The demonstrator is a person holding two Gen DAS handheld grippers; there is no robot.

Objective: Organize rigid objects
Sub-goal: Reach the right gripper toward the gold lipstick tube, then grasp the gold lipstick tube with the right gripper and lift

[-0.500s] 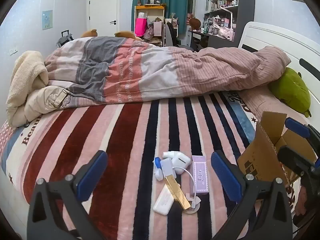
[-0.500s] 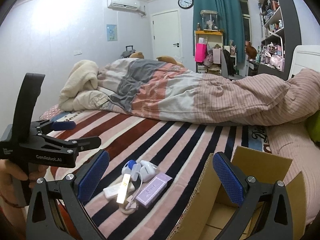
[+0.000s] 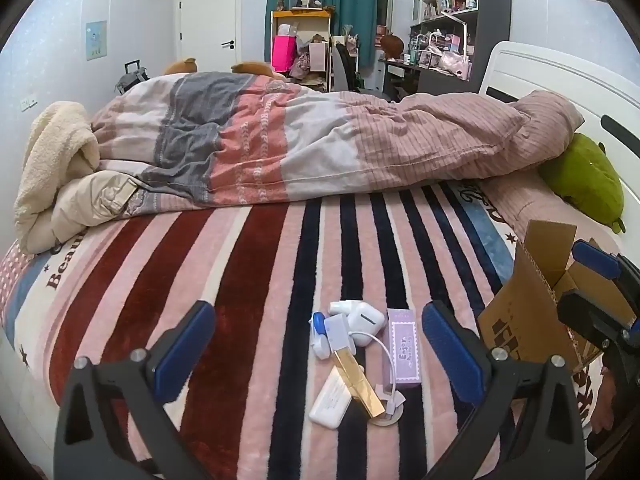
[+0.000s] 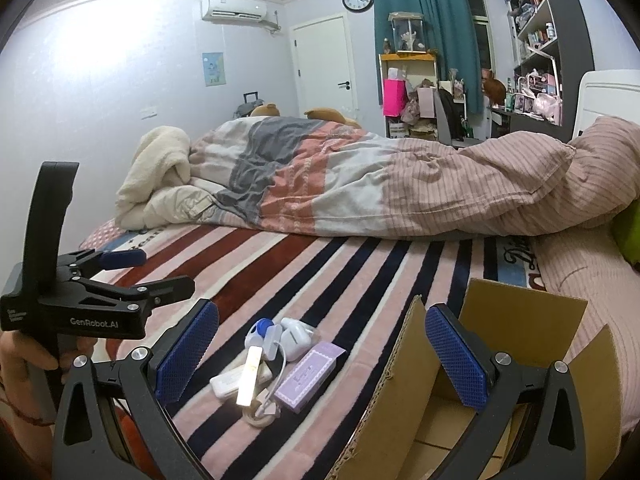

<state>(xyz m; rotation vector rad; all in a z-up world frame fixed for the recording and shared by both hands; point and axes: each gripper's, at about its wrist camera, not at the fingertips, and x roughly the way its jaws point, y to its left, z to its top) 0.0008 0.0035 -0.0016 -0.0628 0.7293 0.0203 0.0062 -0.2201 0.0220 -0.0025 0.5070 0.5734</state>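
Note:
A small pile of rigid items lies on the striped bedspread [image 3: 256, 264]: a white earbud case [image 3: 364, 320], a purple box [image 3: 403, 350], a gold bar [image 3: 358, 380], a flat white case [image 3: 331, 402] and a blue-capped item [image 3: 319, 326]. My left gripper [image 3: 318, 344] is open and empty, hovering just short of the pile. My right gripper [image 4: 322, 350] is open and empty, above the near flap of an open cardboard box [image 4: 516, 320]. The pile also shows in the right wrist view: the purple box [image 4: 306, 376] and the gold bar [image 4: 250, 376].
The cardboard box [image 3: 520, 312] stands right of the pile. A rumpled duvet [image 3: 320, 140] lies across the bed's far half. A green plush [image 3: 588, 178] rests by the white headboard. A cream blanket [image 3: 52, 160] sits far left. Shelves and a desk stand behind.
Both grippers have stayed almost still and open. The left one has shifted very slightly. The pile has not moved.

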